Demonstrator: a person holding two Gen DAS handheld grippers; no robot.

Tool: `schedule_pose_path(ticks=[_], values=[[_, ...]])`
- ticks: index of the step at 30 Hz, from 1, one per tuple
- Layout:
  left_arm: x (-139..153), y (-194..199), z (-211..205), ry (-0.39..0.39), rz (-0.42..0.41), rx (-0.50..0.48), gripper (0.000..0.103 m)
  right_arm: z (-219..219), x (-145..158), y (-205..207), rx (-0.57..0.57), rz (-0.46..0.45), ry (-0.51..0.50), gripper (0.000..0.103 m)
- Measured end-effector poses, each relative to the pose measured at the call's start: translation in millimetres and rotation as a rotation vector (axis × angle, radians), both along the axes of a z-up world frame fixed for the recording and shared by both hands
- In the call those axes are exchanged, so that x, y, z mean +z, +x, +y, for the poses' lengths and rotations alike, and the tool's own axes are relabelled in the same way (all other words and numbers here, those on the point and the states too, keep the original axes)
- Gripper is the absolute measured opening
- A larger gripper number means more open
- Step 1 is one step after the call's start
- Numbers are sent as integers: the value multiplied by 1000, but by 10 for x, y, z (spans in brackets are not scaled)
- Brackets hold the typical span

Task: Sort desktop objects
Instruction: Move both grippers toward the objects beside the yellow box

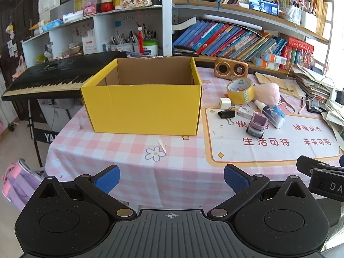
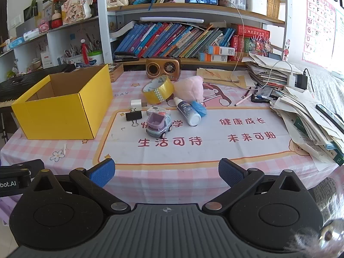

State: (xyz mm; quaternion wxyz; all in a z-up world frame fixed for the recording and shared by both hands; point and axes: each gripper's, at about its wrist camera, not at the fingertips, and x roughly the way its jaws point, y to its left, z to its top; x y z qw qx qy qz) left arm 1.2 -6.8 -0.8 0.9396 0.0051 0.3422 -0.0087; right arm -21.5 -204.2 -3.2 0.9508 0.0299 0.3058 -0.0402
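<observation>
Left hand-held gripper view alone shows piano keyboard.

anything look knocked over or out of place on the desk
Yes: the white bottle lies on its side on the mat, and the tape roll stands tilted on edge against the pink plush. A small torn scrap sits loose by the empty yellow box.

Box: matt yellow corrugated cardboard. Tape roll: glossy plastic. Plush toy: fuzzy pink. Counter: checked cloth.
</observation>
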Motion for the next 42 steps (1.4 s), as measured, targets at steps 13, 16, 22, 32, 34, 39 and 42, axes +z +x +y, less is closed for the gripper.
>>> schedule_pose_path(ticks=[13, 16, 22, 32, 34, 39, 42], values=[[15, -10, -15, 6, 2, -6, 103, -14, -30, -28, -1, 0, 3, 103], [14, -10, -17, 6, 3, -5, 103, -11, -25, -26, 0, 0, 4, 103], [21, -6, -21, 5, 4, -9, 103, -25, -37, -39, 6, -2, 0, 103], [30, 9, -27, 4, 0, -30, 103, 16, 38, -39, -6, 2, 1, 103], [23, 13, -35, 2, 6, -37, 103, 12, 29, -42, -3, 1, 3, 103], [20, 7, -43, 5, 9, -41, 103, 7, 8, -40, -5, 0, 0, 103], [17, 2, -40, 5, 9, -40, 103, 4, 7, -41, -4, 0, 1, 103]])
